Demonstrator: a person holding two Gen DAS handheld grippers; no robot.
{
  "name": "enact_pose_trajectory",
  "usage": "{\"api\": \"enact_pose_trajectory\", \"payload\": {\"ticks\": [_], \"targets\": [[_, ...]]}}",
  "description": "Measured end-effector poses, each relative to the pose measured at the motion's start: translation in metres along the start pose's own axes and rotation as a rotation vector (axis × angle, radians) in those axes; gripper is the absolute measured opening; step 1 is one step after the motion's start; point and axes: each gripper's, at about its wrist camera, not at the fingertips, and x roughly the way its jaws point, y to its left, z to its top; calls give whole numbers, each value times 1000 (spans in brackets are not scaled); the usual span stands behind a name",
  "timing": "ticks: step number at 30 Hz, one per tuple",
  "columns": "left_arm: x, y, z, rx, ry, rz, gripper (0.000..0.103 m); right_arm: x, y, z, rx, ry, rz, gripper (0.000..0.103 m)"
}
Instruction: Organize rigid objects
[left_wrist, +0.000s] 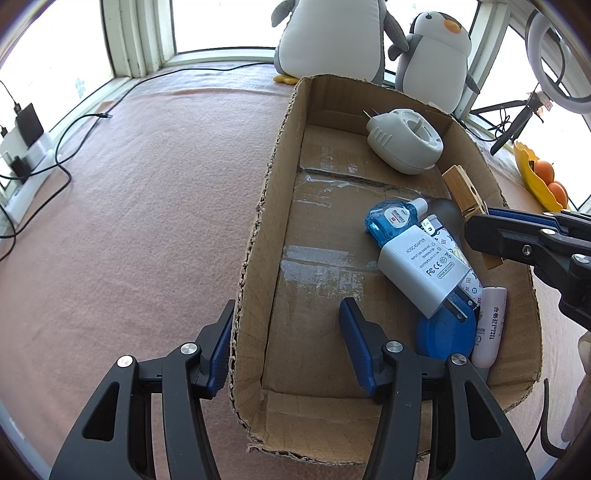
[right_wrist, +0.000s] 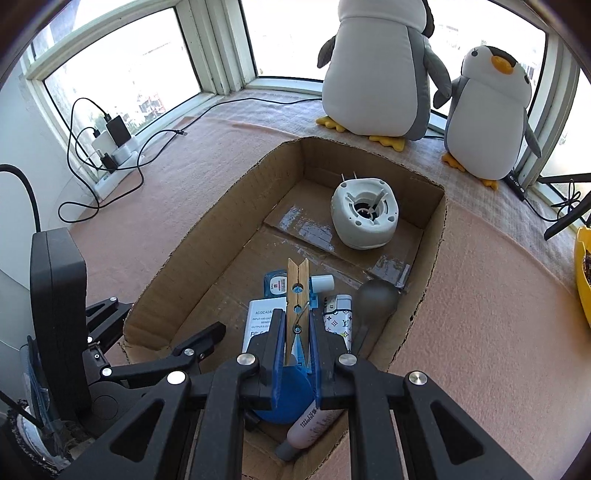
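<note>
Pink cloth covers the bench (left_wrist: 147, 221) beneath a cardboard box (left_wrist: 273, 184). Right gripper (right_wrist: 295, 332) fingers clamp a wooden clothespin (right_wrist: 297, 295) above it; left gripper (left_wrist: 284, 343) fingers straddle its wall, apart.

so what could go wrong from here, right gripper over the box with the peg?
1. The wooden clothespin is pinched low, most of it sticking out past the right gripper; it could pivot or slip.
2. Dropped here, it lands on the white adapter and blue bottle pile.
3. The left gripper straddles the cardboard box wall; moving it may drag the box.
</note>
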Motion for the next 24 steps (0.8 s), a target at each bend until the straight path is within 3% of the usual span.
{"api": "enact_pose_trajectory", "payload": {"ticks": [14,24], "targets": [[0,0,0,2,2,1,54,0,2,-1,-17,2,-3,13],[1,0,1,2,4,7,58,-9,-5,-4,-6,-20,-1,34]]}}
